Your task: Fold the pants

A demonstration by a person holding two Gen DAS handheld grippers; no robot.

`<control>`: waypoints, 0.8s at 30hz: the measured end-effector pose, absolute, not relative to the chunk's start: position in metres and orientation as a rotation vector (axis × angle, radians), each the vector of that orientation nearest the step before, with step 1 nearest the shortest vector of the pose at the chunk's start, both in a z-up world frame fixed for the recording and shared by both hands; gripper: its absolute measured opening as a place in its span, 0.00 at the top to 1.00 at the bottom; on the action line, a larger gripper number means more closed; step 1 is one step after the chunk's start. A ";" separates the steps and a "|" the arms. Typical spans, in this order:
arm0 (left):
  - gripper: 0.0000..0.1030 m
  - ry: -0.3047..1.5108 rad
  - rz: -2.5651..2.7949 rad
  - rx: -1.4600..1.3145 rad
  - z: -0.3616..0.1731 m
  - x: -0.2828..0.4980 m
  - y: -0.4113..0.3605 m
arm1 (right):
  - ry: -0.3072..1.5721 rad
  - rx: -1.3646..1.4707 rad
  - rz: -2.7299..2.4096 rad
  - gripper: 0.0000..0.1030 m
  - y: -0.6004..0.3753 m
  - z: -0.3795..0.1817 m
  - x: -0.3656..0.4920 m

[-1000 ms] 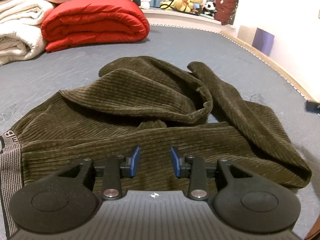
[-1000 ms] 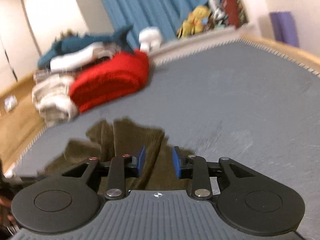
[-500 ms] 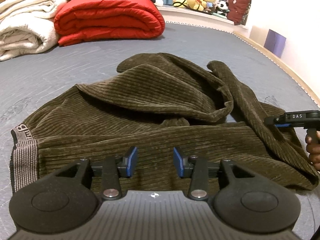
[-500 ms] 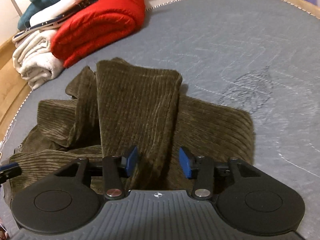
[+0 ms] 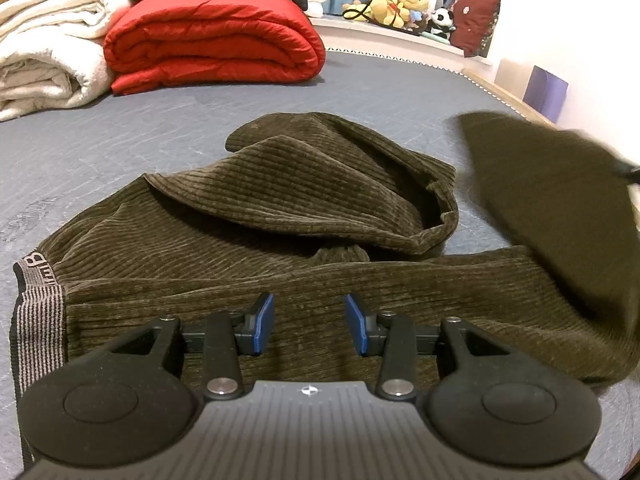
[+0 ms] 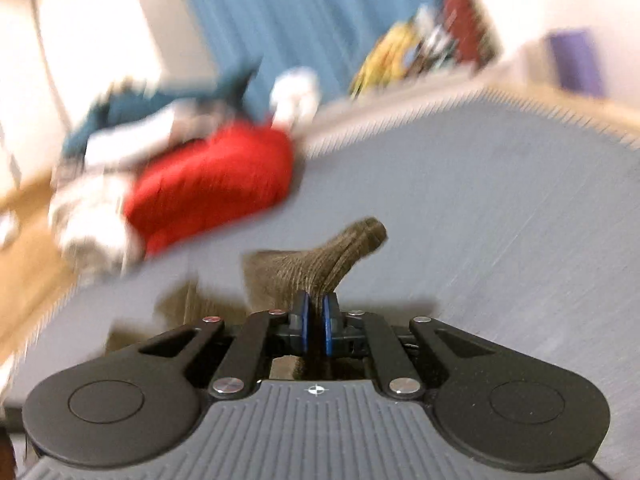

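Olive corduroy pants point(image 5: 280, 240) lie crumpled on the grey mattress point(image 5: 120, 140), mid-area, striped waistband point(image 5: 38, 320) toward its left edge. One pant leg point(image 5: 560, 208) is lifted off the mattress at the right side, blurred.

Left tool point(image 5: 310, 330): jaws partly open, nothing between the blue pads; it hangs over the near leg, contact not determinable.

Right tool point(image 6: 316, 322): jaws have just been closing, now pinched on a bunched fold of pant fabric point(image 6: 340, 256), which sticks up past the pads. Right view heavily smeared.

Folded red quilt point(image 5: 216, 40) and white blankets point(image 5: 44, 48) sit at the mattress's far left corner.
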State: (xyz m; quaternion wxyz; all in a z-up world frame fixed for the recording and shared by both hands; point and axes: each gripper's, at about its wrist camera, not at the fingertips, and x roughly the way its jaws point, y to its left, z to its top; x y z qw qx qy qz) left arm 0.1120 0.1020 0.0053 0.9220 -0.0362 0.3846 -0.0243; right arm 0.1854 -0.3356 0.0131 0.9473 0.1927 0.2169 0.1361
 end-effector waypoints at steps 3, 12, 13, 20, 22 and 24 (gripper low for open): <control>0.57 0.791 -0.060 -0.069 0.003 0.112 0.101 | 0.284 0.453 0.034 0.93 -0.393 0.027 0.151; 0.57 0.796 -0.092 -0.075 0.004 0.112 0.095 | 0.615 0.600 -0.580 0.93 -0.491 -0.042 0.096; 0.55 0.796 -0.093 -0.073 0.004 0.112 0.093 | 0.661 0.641 -0.590 0.92 -0.496 -0.054 0.095; 0.50 0.798 -0.057 -0.083 0.002 0.115 0.100 | 0.627 0.726 -0.580 0.72 -0.516 -0.059 0.104; 0.51 0.798 -0.034 -0.101 0.004 0.113 0.110 | 0.665 0.751 -0.583 0.75 -0.527 -0.067 0.110; 0.51 0.796 -0.006 -0.130 0.006 0.109 0.126 | 0.690 0.747 -0.605 0.92 -0.526 -0.073 0.118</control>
